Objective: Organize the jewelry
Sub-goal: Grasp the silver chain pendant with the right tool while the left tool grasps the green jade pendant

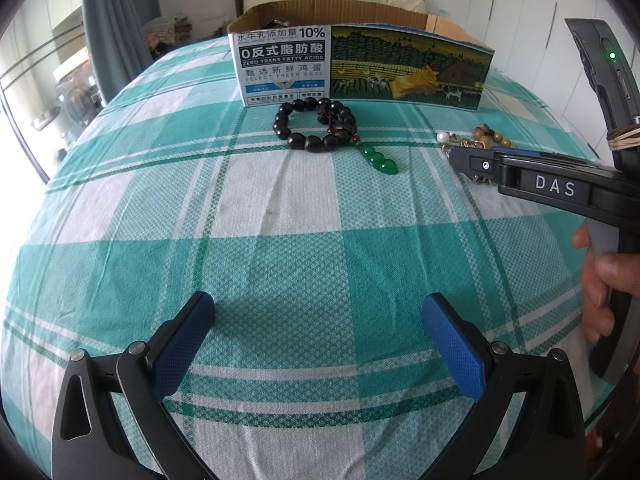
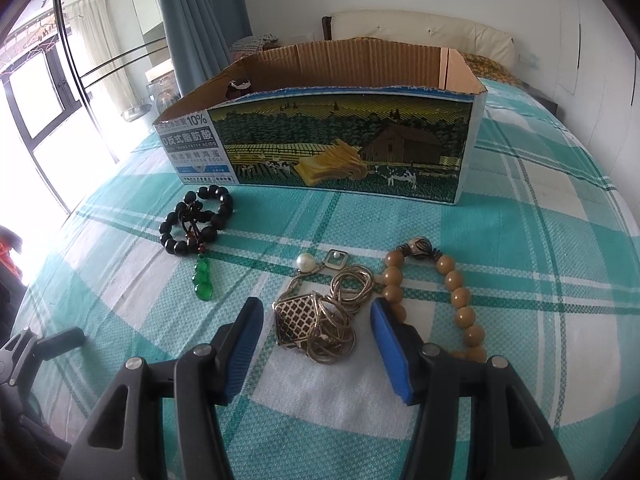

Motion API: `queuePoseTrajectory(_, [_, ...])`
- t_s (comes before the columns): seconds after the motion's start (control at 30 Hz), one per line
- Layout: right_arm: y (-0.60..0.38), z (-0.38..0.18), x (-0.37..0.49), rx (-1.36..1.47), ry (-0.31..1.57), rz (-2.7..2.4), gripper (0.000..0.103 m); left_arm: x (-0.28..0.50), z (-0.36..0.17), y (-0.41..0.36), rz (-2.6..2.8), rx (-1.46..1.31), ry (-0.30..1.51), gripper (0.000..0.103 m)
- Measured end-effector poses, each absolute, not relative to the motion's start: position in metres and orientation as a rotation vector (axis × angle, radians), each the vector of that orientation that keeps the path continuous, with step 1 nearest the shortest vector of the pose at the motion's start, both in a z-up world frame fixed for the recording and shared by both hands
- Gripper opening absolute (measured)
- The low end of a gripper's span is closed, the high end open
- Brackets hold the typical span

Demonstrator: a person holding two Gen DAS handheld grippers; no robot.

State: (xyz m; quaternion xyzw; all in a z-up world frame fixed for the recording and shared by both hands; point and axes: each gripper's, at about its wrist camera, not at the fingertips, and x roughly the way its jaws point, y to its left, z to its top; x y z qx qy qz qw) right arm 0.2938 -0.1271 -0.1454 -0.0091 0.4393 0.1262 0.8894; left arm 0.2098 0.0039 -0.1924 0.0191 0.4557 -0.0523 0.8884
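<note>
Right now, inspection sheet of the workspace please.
Surface: bed with teal checked sheet.
Job's things: black bracelet with green pendant; gold chain with pearl; tan bracelet; all lie in front of the open box.
Clutter: dark item in the box's far left corner.
Grippers: left gripper open, over bare sheet; right gripper open, straddling the chain.
Cables: nothing seen.
Surroundings: curtain, window, headboard.

Bright daylight from blown-out window (image 2: 36, 120), sharp focus, fisheye-bent edges
</note>
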Motion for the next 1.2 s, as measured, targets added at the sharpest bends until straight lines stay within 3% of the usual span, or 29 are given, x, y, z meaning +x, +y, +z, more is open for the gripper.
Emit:
queuePoseTrajectory(0.13, [-0.115, -0.147, 0.295, -0.098, 0.911, 0.235, 0.055, 0.210, -0.192, 0.004, -0.108, 0.040, 0.947, 0.103])
queuePoseTrajectory(0.17, [-0.113, -0.146, 0.294, -0.129, 0.908, 0.224, 0.040, 0.210, -0.192, 0.004, -0.108, 0.039, 0.947, 0.103])
queuePoseTrajectory(0.3, [-0.119, -0.141, 0.288, -0.110, 0.910, 0.230, 0.030, 0.210, -0.192, 0.005, -0.112, 0.037, 0.948, 0.102])
queuePoseTrajectory(0.6, [-0.145, -0.096, 0.240, -0.018, 0.840, 0.290, 0.029, 0.243, -0.138, 0.036, -0.212, -0.164, 0.868, 0.100])
queuePoseTrajectory(0.67, [-0.149, -0.089, 0.232, 0.001, 0.830, 0.301, 0.029, 0.264, -0.127, 0.040, -0.253, -0.216, 0.867, 0.093])
queuePoseTrajectory(0.77, [-0.151, -0.085, 0.220, 0.030, 0.825, 0.314, 0.029, 0.299, -0.126, 0.033, -0.303, -0.204, 0.894, 0.071])
queuePoseTrajectory(0.83, [-0.154, -0.083, 0.212, 0.045, 0.825, 0.320, 0.029, 0.319, -0.135, 0.026, -0.313, -0.170, 0.941, 0.046])
queuePoseTrajectory(0.9, [-0.157, -0.083, 0.205, 0.059, 0.827, 0.325, 0.029, 0.332, -0.146, 0.020, -0.323, -0.156, 0.982, 0.033])
queuePoseTrajectory(1.13, [-0.165, -0.079, 0.192, 0.073, 0.830, 0.329, 0.029, 0.355, -0.167, 0.005, -0.334, -0.130, 1.043, 0.032])
queuePoseTrajectory(1.17, [-0.166, -0.079, 0.191, 0.075, 0.829, 0.328, 0.029, 0.358, -0.170, 0.003, -0.334, -0.125, 1.051, 0.029])
queuePoseTrajectory(1.2, [-0.167, -0.078, 0.190, 0.077, 0.827, 0.326, 0.029, 0.360, -0.173, 0.002, -0.337, -0.125, 1.058, 0.015])
